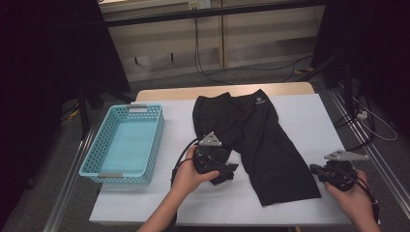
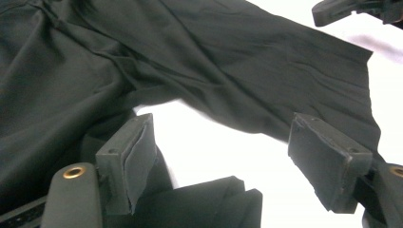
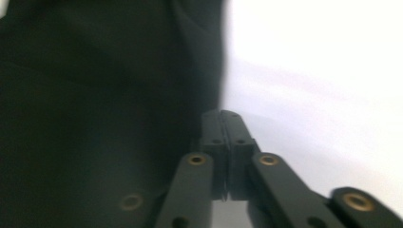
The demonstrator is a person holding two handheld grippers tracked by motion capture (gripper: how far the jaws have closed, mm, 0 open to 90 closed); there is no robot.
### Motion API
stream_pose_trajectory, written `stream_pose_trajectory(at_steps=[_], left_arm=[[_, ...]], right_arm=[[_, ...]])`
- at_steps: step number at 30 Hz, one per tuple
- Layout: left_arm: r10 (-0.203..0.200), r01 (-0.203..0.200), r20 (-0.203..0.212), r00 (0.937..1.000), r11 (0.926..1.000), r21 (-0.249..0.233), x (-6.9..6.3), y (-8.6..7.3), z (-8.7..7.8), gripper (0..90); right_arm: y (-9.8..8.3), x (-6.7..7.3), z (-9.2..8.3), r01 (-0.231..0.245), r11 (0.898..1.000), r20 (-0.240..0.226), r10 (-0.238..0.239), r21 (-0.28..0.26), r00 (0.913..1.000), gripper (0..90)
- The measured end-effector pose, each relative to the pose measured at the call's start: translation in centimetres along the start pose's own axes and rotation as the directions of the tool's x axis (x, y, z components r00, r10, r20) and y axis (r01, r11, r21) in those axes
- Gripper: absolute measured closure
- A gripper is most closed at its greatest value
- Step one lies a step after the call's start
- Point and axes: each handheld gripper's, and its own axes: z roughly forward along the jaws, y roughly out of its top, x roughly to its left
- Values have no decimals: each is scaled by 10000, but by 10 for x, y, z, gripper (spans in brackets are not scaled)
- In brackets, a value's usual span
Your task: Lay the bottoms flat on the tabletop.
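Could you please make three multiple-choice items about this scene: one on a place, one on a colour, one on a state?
1. Where does the basket stand?
A. left of the black shorts
B. on the shorts
C. right of the shorts

2. What colour is the basket?
A. red
B. light blue
C. yellow

3. How are the right gripper jaws?
A. wide apart
B. closed together
C. clamped on the basket

Answers: 1 A, it sits at the table's left; 2 B, its mesh walls are light blue; 3 B, the pads meet beside the cloth edge.

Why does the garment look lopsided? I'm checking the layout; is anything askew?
The black fabric shorts lie slanted on the white table, and one leg end is bunched in folds by the left tool.
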Motion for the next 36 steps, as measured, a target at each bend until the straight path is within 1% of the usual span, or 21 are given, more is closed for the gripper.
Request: stream_pose_trajectory(at_steps=[3, 4, 6, 8, 9, 11, 13, 14, 15, 16, 18, 20, 22, 24, 25, 27, 28, 30, 32, 33, 36], left_arm=[[77, -77, -192, 9998, 10000, -6, 3, 0, -2, 233], [67, -68, -229, 9997, 10000, -45, 3, 0, -3, 230], [41, -43, -234, 9997, 10000, -69, 4, -1, -4, 225], [70, -71, -234, 9997, 10000, -39, 4, -1, -4, 226], [73, -74, -238, 9997, 10000, -38, 4, -1, -5, 226], [79, -80, -263, 9996, 10000, -28, 5, -2, -5, 226], [43, -44, -302, 9995, 10000, -26, 6, -2, -6, 225], [27, -29, -312, 9995, 10000, -34, 6, -2, -6, 225], [11, -13, -313, 9995, 10000, -44, 6, -2, -6, 225], [-5, 3, -305, 9995, 10000, -54, 5, -2, -7, 225], [38, -41, -357, 9994, 9999, -94, 5, -1, -8, 226], [49, -54, -345, 9994, 9999, -136, 6, -1, -9, 226], [18, -23, -378, 9993, 9999, -123, 7, -1, -9, 225], [29, -34, -393, 9992, 9999, -115, 8, -1, -9, 225], [12, -17, -395, 9992, 9999, -114, 8, -1, -9, 225], [23, -27, -402, 9992, 10000, -91, 9, -1, -10, 224], [27, -32, -427, 9991, 9999, -97, 9, -1, -10, 223], [30, -35, -445, 9990, 9999, -101, 10, -1, -10, 219], [60, -61, -469, 9989, 10000, -12, 11, -1, -10, 215], [61, -62, -503, 9987, 10000, -23, 11, -1, -10, 212], [80, -81, -567, 9984, 10000, -13, 12, -2, -11, 205]], right_arm=[[5, 15, 3, 471, 9987, -304, -477, -190, 9984, 735], [7, 19, 5, 619, 9978, -246, -624, -223, 9977, 687], [10, 22, 9, 790, 9967, 64, -789, -189, 9969, 665], [11, 17, 14, 739, 9972, 386, -733, -124, 9966, 660], [9, 13, 17, 503, 9987, 474, -503, 5, 9976, 660], [6, 6, 20, 252, 9996, 490, -256, 92, 9985, 660], [3, 0, 21, -209, 9998, 209, 211, -57, 9996, 729], [3, -1, 20, -253, 9997, 129, 253, -16, 9996, 838], [3, -1, 19, -260, 9997, -164, 260, 27, 9995, 892], [3, -2, 19, -305, 9995, -295, 306, 30, 9991, 897], [4, -5, 15, -270, 9996, -139, 271, 18, 9995, 900], [5, -11, 10, -474, 9988, 21, 474, -141, 9989, 900], [2, -14, 11, -521, 9986, 98, 522, -123, 9986, 898], [-1, -13, 13, -431, 9991, 204, 431, -11, 9989, 886], [-1, -11, 13, -233, 9997, 319, 233, -12, 9992, 864], [2, -7, 11, -130, 9998, 449, 137, -164, 9989, 750], [4, -2, 9, 90, 9995, 467, -75, -310, 9989, 711], [9, 10, 6, 421, 9977, 234, -409, -538, 9989, 621], [13, 26, 6, 861, 9942, -94, -869, -642, 9962, 595], [16, 37, 7, 1079, 9917, -363, -1106, -702, 9932, 583], [20, 59, 12, 1489, 9865, -935, -1550, -689, 9835, 551]])
